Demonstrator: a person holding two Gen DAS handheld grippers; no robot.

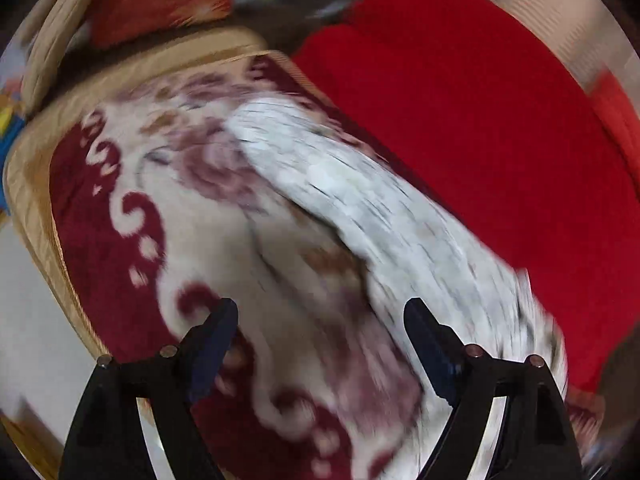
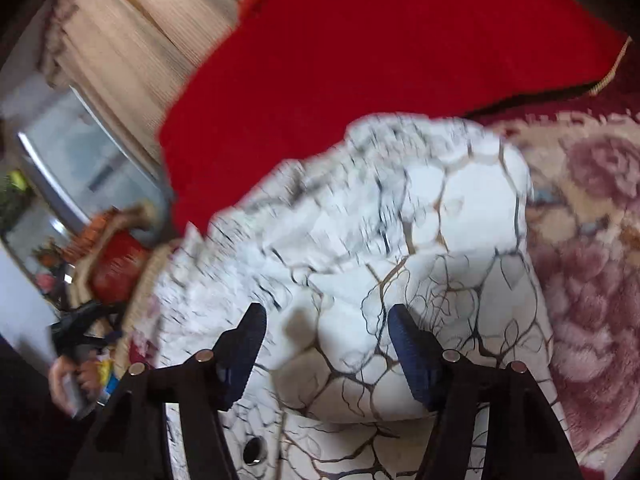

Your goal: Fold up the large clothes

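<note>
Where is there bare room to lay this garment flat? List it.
Free: the floral blanket between its tan border and the white garment. Also the red cloth beyond the garment. Crowded: the bunched garment under the right tool.

Garment [image 2: 400, 240]: white, crossed by thin black and golden-brown lines like cracks or branches.
Blanket [image 1: 200, 220]: cream ground, with dark red scrolls and dusty pink roses; a tan border is seen at its edge.
Red cloth [image 1: 460, 120]: plain bright red, no pattern; a thin golden trim is seen on one edge in the right wrist view.
Curtain [image 2: 132, 40]: beige, finely ribbed.
Finger pads [image 2: 412, 356]: dark blue, on black frames.
</note>
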